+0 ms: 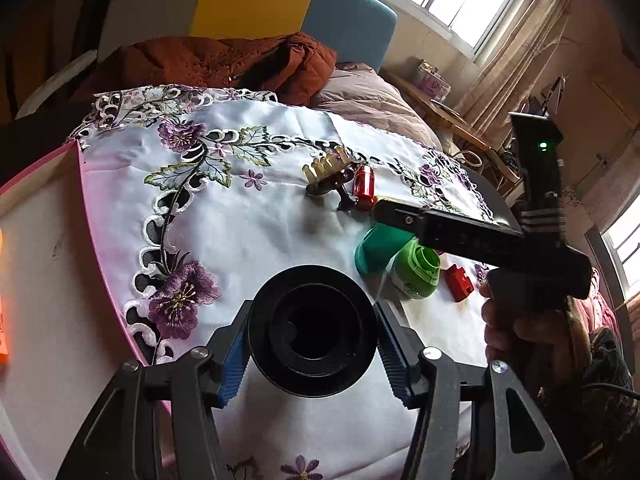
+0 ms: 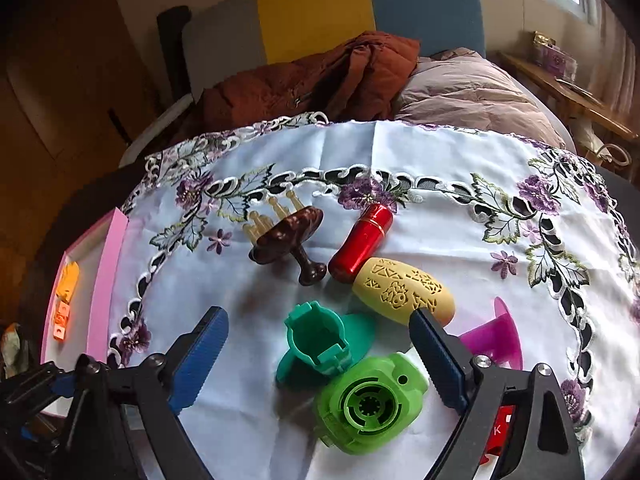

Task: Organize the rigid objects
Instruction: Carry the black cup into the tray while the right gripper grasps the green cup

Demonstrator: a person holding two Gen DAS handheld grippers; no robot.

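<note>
A black spool-like cylinder (image 1: 312, 330) is clamped between the blue pads of the left gripper (image 1: 312, 354), held above the white embroidered tablecloth (image 1: 260, 232) near the pink-rimmed box (image 1: 82, 184) at the cloth's left edge. The right gripper (image 2: 320, 354) is seen with its jaws spread wide and nothing gripped; between and below its fingers lie a dark green plastic piece (image 2: 320, 340) and a light green round piece (image 2: 368, 404), touching each other. Just beyond them a yellow carved cylinder (image 2: 402, 290) is found against a red metal tube (image 2: 362, 242), with a brown wooden comb-like massager (image 2: 290, 236) beside it. A magenta flanged piece (image 2: 500, 340) rests by the right finger.
</note>
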